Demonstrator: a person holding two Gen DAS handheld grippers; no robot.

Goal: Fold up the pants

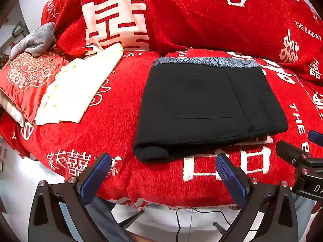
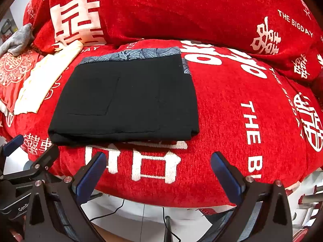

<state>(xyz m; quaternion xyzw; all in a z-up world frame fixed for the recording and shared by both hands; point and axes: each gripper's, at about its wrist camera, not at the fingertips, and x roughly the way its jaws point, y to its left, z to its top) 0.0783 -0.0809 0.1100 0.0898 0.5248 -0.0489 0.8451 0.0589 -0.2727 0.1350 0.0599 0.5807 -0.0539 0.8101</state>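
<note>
The black pants (image 1: 210,109) lie folded into a flat rectangle on the red sofa seat (image 1: 113,133), with a back pocket facing up and a blue patterned band (image 1: 208,62) along the far edge. In the right wrist view the same folded pants (image 2: 127,98) sit left of centre. My left gripper (image 1: 163,166) hovers open just in front of the pants' near edge, empty. My right gripper (image 2: 158,165) is also open and empty, off the seat's front edge. The right gripper's body (image 1: 302,161) shows at the right of the left wrist view.
A folded cream garment (image 1: 78,88) lies left of the pants. A red embroidered cushion (image 1: 26,80) with a grey cloth (image 1: 36,40) on it sits at the far left. The red backrest (image 2: 181,10) rises behind. Cables (image 1: 181,217) and white floor lie below the seat edge.
</note>
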